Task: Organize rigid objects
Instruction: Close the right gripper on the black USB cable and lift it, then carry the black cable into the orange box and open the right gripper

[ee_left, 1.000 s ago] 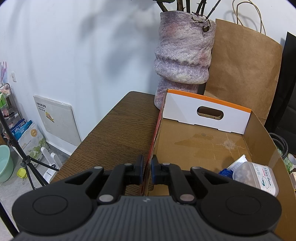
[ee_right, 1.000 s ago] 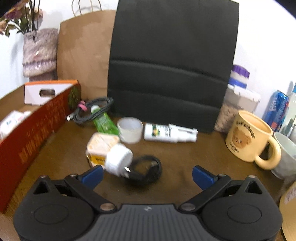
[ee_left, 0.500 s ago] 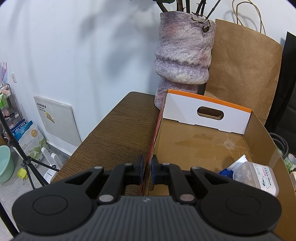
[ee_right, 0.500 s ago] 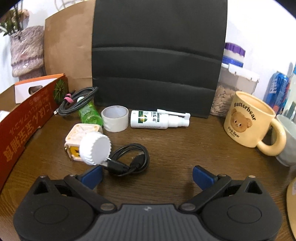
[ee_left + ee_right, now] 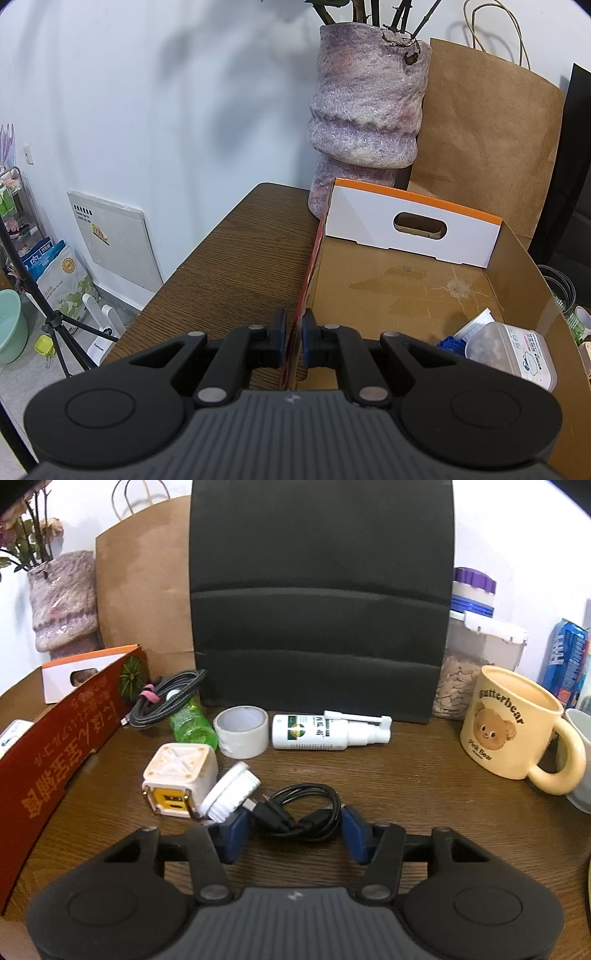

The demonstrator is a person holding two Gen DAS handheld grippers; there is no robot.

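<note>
The box [image 5: 424, 291] sits at the desk's [image 5: 406, 775] left side, its near wall clamped between the left gripper's [image 5: 293, 334] fingers. To its right, among loose items, the coiled black cable [image 5: 299, 814] lies flat on the desk, its long axis crosswise, directly between the right gripper's [image 5: 295, 829] parted fingers. The right gripper is thus nearer, and closing would likely catch the coil.

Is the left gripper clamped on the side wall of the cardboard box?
Yes: in the left wrist view the left gripper has its pads pressed on either side of the cardboard box wall.
</note>
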